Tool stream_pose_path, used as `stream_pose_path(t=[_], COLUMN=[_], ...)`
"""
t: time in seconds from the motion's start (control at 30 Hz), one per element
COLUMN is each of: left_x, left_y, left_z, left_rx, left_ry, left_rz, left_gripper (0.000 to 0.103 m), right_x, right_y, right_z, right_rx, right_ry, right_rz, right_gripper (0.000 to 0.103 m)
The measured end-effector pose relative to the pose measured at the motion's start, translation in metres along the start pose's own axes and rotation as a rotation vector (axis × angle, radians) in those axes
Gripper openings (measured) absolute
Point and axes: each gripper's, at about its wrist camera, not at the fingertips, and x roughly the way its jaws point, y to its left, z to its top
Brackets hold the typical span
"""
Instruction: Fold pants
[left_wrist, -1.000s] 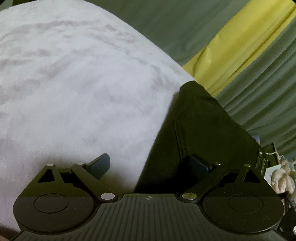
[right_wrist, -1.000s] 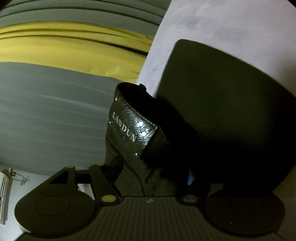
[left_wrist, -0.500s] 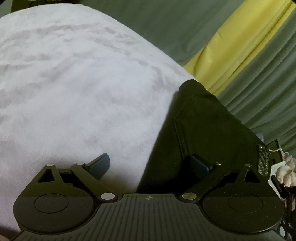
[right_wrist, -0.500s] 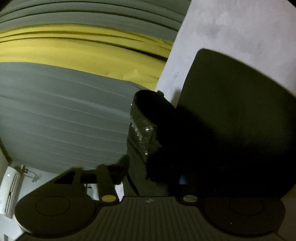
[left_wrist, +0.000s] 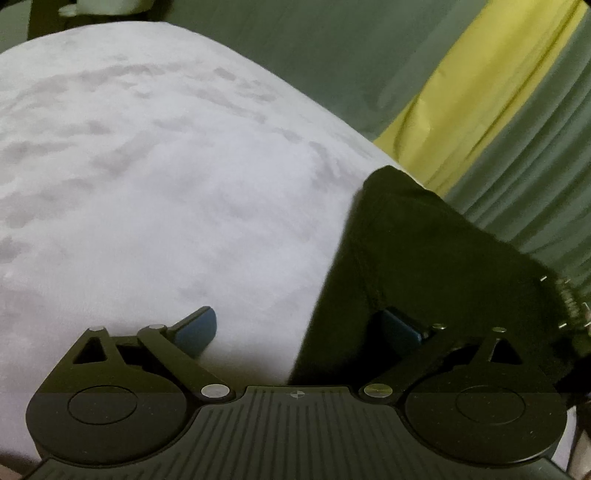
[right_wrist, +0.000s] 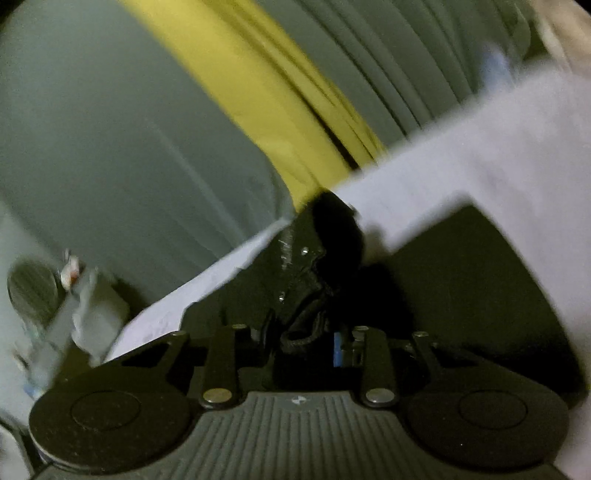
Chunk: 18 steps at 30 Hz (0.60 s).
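Black pants (left_wrist: 424, 258) lie on a white plush surface (left_wrist: 147, 184), at its right side by the curtain. My left gripper (left_wrist: 295, 321) is open and straddles the pants' left edge: its left finger (left_wrist: 195, 326) rests over the white surface, its right finger (left_wrist: 399, 325) over the black cloth. In the blurred, tilted right wrist view, my right gripper (right_wrist: 301, 339) has its jaws closing on the pants' waistband (right_wrist: 306, 258). A belt loop and bunched cloth are pinched between the narrow jaws. The rest of the pants (right_wrist: 461, 295) spreads to the right.
A green and yellow pleated curtain (left_wrist: 480, 92) hangs just behind the surface's far edge and fills the upper right wrist view (right_wrist: 258, 92). Blurred grey and white objects (right_wrist: 74, 314) sit at the lower left there. A studded patch (left_wrist: 569, 299) shows on the pants' right edge.
My right gripper's jaws have narrowed onto the waistband, and it has risen and rolled, tilting its view. My left gripper has stayed put and open.
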Motion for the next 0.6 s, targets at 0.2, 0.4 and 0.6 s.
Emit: stream_pose_path(t=[0.2, 0.4, 0.6], left_x=[-0.004, -0.003, -0.002], left_y=[0.005, 0.002, 0.001], left_z=[0.002, 0.001, 0.0], left_rx=[-0.028, -0.013, 0.014], left_ry=[-0.007, -0.003, 0.008], left_rz=[0.008, 0.019, 0.017], left_gripper=[0.1, 0.1, 0.1], right_x=[-0.028, -0.063, -0.075], right_y=[0.026, 0.024, -0.008], right_z=[0.015, 0.027, 0.035], right_rx=[-0.055, -0.079, -0.013], right_ry=[-0.098, -0.173, -0.181], right_rz=[0.035, 0.033, -0.022], right_gripper=[0.025, 0.025, 0.025])
